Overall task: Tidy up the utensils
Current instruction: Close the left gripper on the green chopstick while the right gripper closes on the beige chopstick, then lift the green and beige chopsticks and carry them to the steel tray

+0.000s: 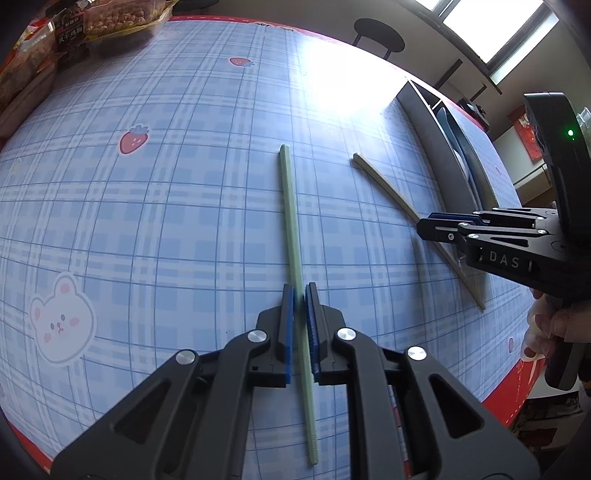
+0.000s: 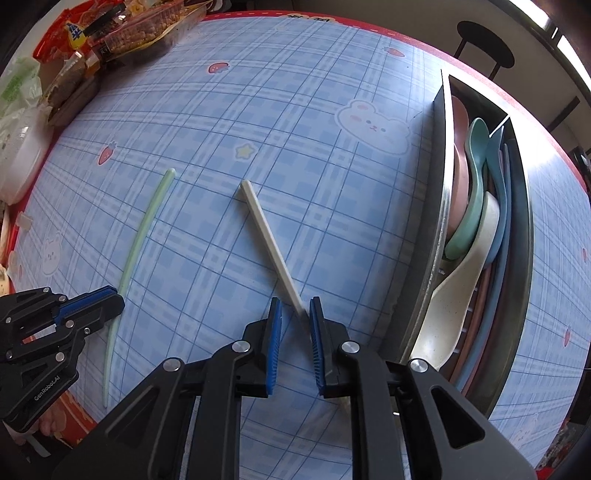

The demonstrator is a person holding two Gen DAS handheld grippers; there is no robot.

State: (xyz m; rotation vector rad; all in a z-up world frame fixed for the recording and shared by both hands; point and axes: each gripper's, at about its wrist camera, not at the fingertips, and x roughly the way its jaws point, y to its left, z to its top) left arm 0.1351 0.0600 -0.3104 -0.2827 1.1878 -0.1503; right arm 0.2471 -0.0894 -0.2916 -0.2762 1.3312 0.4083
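Left gripper nearly closed around pale green plastic chopstick flat on table; right gripper half open astride cream chopstick. Risk: thin sticks rolling or pivoting from off-centre pinches.

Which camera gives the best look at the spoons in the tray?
The right wrist view: the spoons lie in plain sight, stacked inside the tray. The left wrist view shows mostly the tray's outer wall, with only slivers of its contents.

cream chopstick tip hidden under right tongs | snack packs cropped
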